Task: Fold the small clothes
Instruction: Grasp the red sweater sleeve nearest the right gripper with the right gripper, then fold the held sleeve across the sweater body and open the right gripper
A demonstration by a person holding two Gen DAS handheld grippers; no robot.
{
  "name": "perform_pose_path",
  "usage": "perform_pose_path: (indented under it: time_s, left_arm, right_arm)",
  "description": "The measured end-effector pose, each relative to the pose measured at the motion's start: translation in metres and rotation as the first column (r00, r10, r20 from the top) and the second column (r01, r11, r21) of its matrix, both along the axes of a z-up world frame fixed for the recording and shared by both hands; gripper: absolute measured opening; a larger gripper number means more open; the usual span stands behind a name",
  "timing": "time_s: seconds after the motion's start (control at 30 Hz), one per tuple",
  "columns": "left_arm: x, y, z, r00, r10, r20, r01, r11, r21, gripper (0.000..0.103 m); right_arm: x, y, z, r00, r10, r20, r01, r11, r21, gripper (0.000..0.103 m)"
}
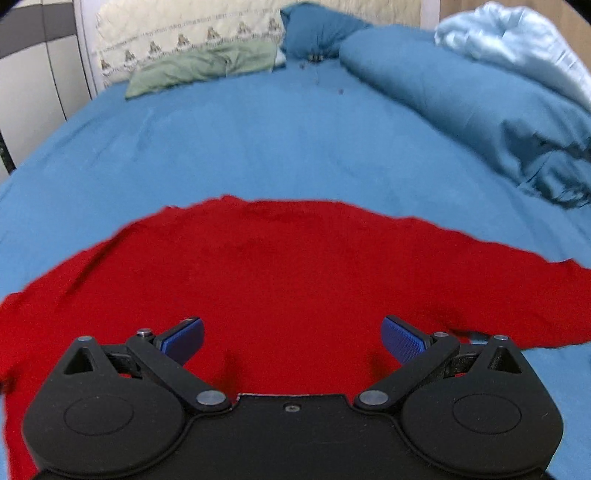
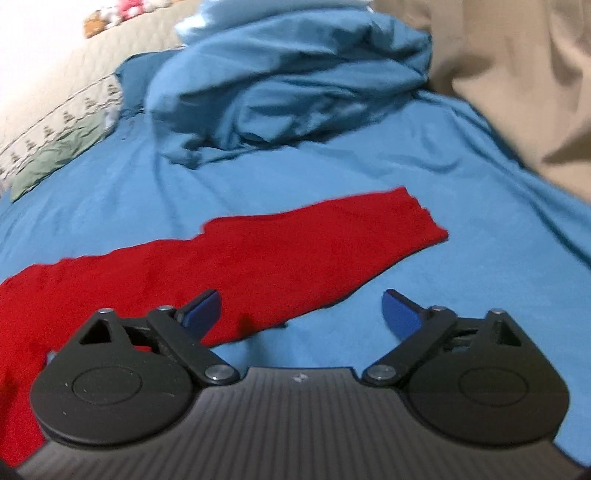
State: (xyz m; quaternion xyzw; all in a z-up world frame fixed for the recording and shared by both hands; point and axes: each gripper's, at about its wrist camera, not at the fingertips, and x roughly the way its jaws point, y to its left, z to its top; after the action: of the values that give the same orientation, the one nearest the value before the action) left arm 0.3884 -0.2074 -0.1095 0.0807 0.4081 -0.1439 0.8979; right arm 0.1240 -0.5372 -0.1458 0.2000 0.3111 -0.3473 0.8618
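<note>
- Both claws gape wide and hold nothing: my left claw hangs over the body of the red garment, my right claw over the garment's edge, one blue pad above red cloth and the other above bare sheet.
- Beneath them the red garment lies spread flat on the blue bed sheet, near the bed's closest edge.
- From the right wrist view, one red sleeve stretches out to my right across the sheet, its cuff end lying free.
- Beyond the garment the sheet runs bare toward the head of the bed.
- Farther off on the right, a bunched blue duvet sits in a heap, with paler blue fabric behind it.
- At the far left, a green cloth rests against a cream patterned pillow.
- Tan fabric fills the right wrist view's upper right corner; what it is, I cannot tell.
</note>
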Motion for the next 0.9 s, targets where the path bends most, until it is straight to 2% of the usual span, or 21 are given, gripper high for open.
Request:
perform_pose_path:
  time_s: [0.07, 0.13, 0.3, 0.37, 0.5, 0.57, 0.67, 0.77, 0.83, 0.9]
  left_arm:
    - [0.014, -0.009, -0.014, 1.000, 0.002, -0.015, -0.002, 1.000, 0.010, 0.103]
    - [0.028, -0.016, -0.026, 1.000, 0.002, -0.028, -0.002, 1.000, 0.025, 0.103]
    - [0.052, -0.026, -0.048, 0.999, 0.022, -0.044, -0.021, 0.999, 0.031, 0.103]
    - [0.057, -0.029, -0.049, 0.999, 0.013, -0.030, -0.012, 0.999, 0.034, 0.103]
    - [0.063, -0.028, -0.048, 0.999, 0.012, -0.044, -0.011, 1.000, 0.008, 0.103]
    - [0.066, -0.023, -0.045, 0.998, 0.011, -0.054, -0.012, 1.000, -0.013, 0.103]
    - [0.062, -0.008, -0.030, 0.999, 0.021, -0.039, -0.022, 0.999, -0.038, 0.103]
    - [0.064, 0.012, -0.010, 1.000, 0.024, 0.009, -0.023, 0.998, -0.056, 0.103]
    - [0.060, 0.034, 0.006, 0.999, 0.036, 0.037, -0.033, 0.997, -0.075, 0.103]
    - [0.058, 0.058, 0.020, 0.997, 0.057, 0.058, -0.052, 0.994, -0.095, 0.103]
  right_arm:
    - [0.005, -0.015, -0.013, 0.999, -0.027, 0.025, 0.027, 0.999, 0.024, 0.097]
    - [0.009, -0.023, -0.019, 0.997, -0.047, 0.062, 0.047, 0.999, 0.008, 0.094]
    - [0.020, -0.033, -0.024, 0.993, -0.089, 0.075, 0.092, 0.995, -0.042, 0.059]
    - [0.022, -0.037, -0.023, 0.991, -0.111, 0.074, 0.115, 0.992, -0.051, 0.039]
    - [0.025, -0.040, -0.019, 0.989, -0.125, 0.076, 0.129, 0.990, -0.060, 0.024]
    - [0.031, -0.038, -0.012, 0.990, -0.109, 0.084, 0.114, 0.992, -0.060, 0.023]
    - [0.045, -0.029, 0.013, 0.987, -0.072, 0.145, 0.079, 0.996, -0.044, 0.022]
    - [0.075, -0.004, 0.052, 0.972, 0.033, 0.231, -0.022, 0.999, -0.050, 0.022]
    - [0.103, 0.025, 0.078, 0.950, 0.135, 0.283, -0.121, 0.990, -0.067, 0.022]
    - [0.135, 0.067, 0.101, 0.907, 0.267, 0.325, -0.248, 0.964, -0.098, 0.022]
